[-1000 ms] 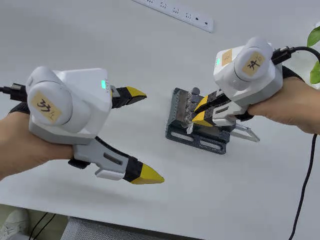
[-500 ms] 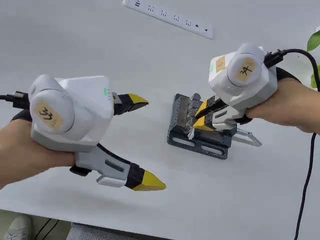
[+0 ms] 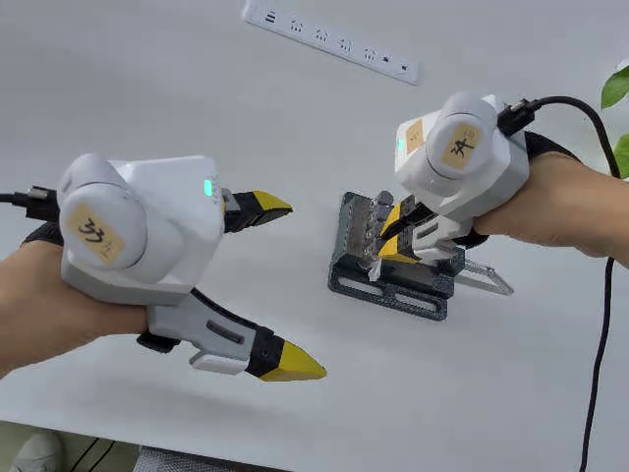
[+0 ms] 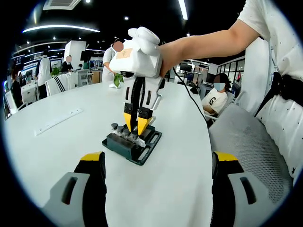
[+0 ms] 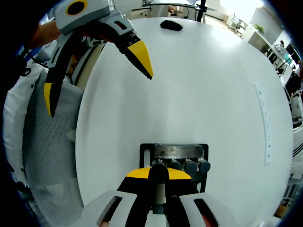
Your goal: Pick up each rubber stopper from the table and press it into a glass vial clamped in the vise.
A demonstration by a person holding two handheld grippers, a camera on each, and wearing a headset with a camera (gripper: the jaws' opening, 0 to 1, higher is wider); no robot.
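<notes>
Head view: the left claw [image 3: 283, 285] hangs above the white worktop [image 3: 197, 108], its jaws spread wide with nothing between them. The right claw [image 3: 391, 231] points down onto the dark vise [image 3: 393, 287] with its jaws narrow. A power strip [image 3: 329, 39] lies near the far edge.

Left gripper view: its own jaws stand wide apart at the bottom. Beyond them the right claw [image 4: 136, 124] stands upright over the vise [image 4: 142, 152], its yellow tips close together at one end of the row of glass vials [image 4: 124, 135].

Right gripper view: the jaws are drawn in tight on a grey rubber stopper [image 5: 158, 166] at the end of the row clamped in the vise [image 5: 173, 151]. Three other stoppers [image 5: 189, 166] sit just beside it. The left claw [image 5: 97, 85] gapes at the upper left, well apart from the vise.
</notes>
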